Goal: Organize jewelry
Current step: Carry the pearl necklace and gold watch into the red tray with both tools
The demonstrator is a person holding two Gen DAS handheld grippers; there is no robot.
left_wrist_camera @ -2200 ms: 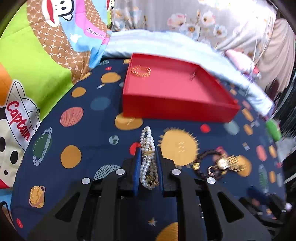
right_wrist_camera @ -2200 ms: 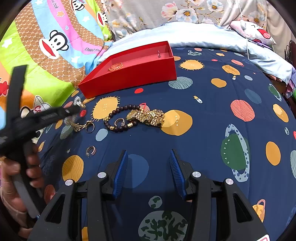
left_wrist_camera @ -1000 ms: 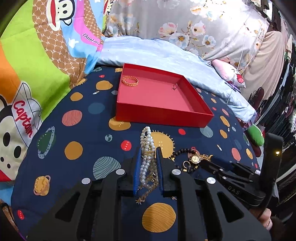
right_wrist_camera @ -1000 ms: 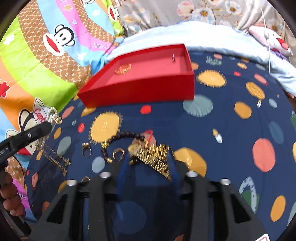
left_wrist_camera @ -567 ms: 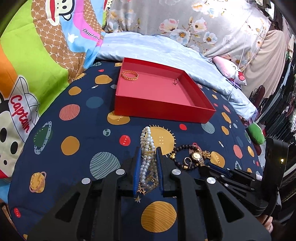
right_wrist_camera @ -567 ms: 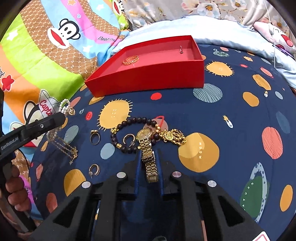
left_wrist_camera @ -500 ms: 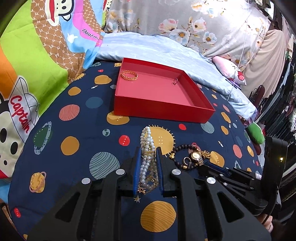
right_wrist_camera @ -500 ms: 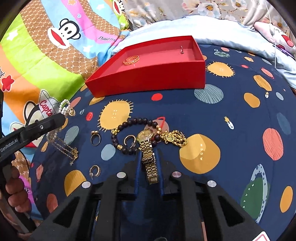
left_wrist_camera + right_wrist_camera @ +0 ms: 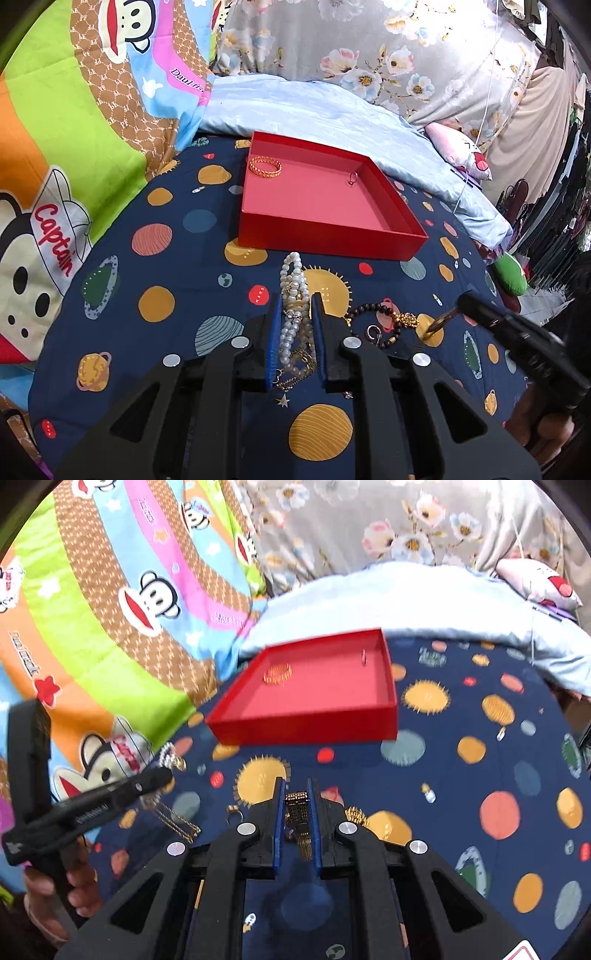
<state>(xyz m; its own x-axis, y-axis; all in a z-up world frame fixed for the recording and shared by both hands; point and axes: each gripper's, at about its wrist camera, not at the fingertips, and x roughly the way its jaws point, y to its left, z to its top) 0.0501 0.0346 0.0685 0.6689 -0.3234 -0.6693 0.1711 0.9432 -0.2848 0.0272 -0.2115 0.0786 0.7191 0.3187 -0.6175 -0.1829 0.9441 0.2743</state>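
The left gripper [image 9: 293,306] pinches a pearl necklace [image 9: 293,291] between its blue pads, the white strands running forward past the fingertips and a tangle of gold chain [image 9: 295,373] bunched at the near end. The right gripper [image 9: 296,794] is pressed together on a gold watch [image 9: 300,812], gripping its link band, which hangs between the pads above the bedspread. On the navy planet-print bedspread [image 9: 166,258] just right of the left gripper lie a dark bead bracelet [image 9: 373,310] and a small ring [image 9: 373,329]; another ring [image 9: 233,809] sits left of the right gripper. Farther off stands the red tray [image 9: 325,236], open-topped, with a gold bangle [image 9: 265,167] in its far left corner and a small ring [image 9: 351,178] near its far right side. A pale blue blanket [image 9: 314,110] lies beyond the tray, and a colourful cartoon-monkey quilt [image 9: 74,110] rises to the left.
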